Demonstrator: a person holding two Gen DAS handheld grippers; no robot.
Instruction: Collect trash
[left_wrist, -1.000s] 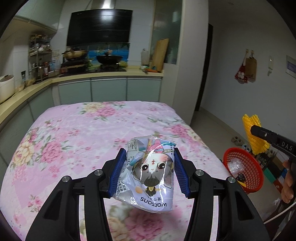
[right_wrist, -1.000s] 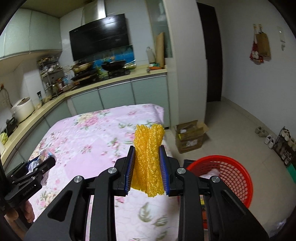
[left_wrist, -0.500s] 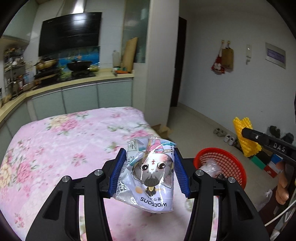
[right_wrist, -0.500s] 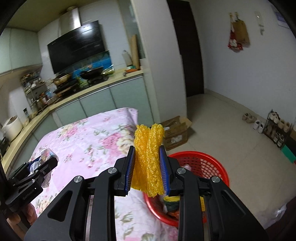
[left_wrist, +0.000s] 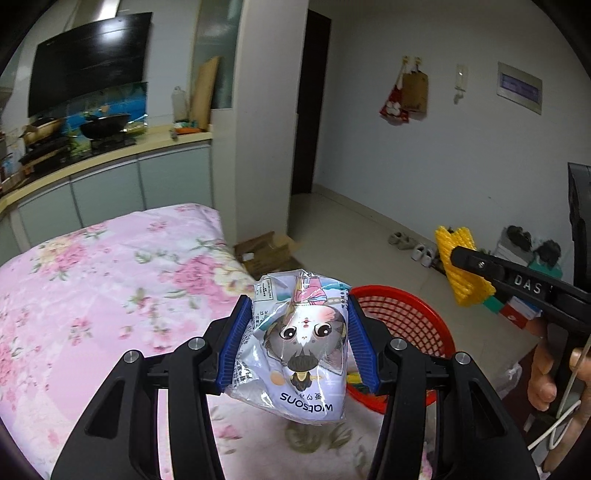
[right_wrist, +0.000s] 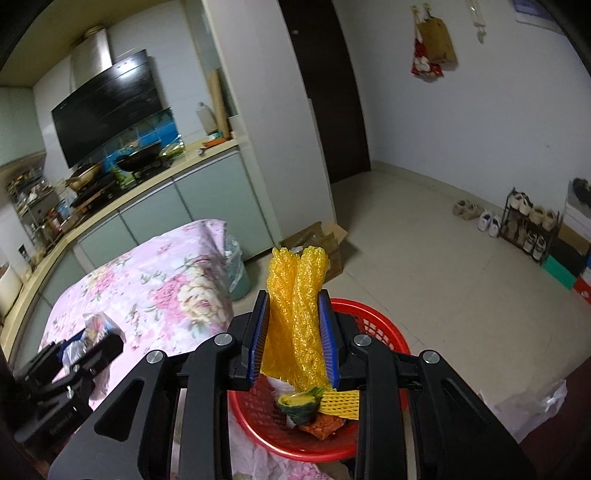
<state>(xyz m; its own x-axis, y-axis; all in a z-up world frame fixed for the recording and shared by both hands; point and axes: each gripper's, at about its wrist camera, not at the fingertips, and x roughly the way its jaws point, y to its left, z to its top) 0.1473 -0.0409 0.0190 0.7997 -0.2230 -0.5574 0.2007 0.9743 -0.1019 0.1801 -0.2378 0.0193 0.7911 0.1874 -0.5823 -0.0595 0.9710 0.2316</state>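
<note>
Pink floral cloth (left_wrist: 110, 280) covers the surface left of your fingers, kitchen counter (left_wrist: 110, 158) behind, tiled floor (right_wrist: 424, 240) to the right. One cat-print packet (left_wrist: 299, 343) sits clamped in your left gripper (left_wrist: 297, 343); one yellow foam net (right_wrist: 295, 314) is pinched tight in your right gripper (right_wrist: 293, 343). One red basket (right_wrist: 373, 328), earlier off to the right, now lies directly beyond both fingertips.

A black range hood (left_wrist: 88, 61) hangs at ten o'clock above a wok (left_wrist: 105, 125). A cardboard box (right_wrist: 325, 243) lies on the floor at centre; a shoe rack (right_wrist: 528, 225) stands at three o'clock.
</note>
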